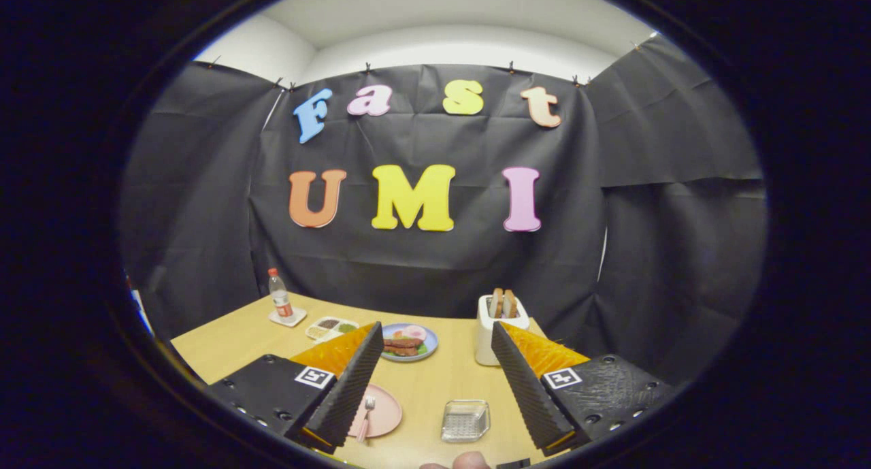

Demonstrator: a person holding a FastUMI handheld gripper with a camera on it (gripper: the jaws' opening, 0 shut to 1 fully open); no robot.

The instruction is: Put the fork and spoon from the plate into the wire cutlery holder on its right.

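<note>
A pink plate (382,413) lies on the wooden table (435,387), partly hidden behind my left finger. On it rests a fork (367,414) with its tines pointing away from me; I cannot make out a spoon. The wire cutlery holder (465,421) stands to the plate's right, between my fingers, and looks empty. My gripper (435,336) hovers well above the table, open wide, with nothing between its fingers (354,380).
Farther back stand a blue plate of food (407,341), a white toaster (495,333) with two bread slices, a divided dish (331,327) and a bottle on a coaster (280,297). A fingertip (469,461) shows at the near edge.
</note>
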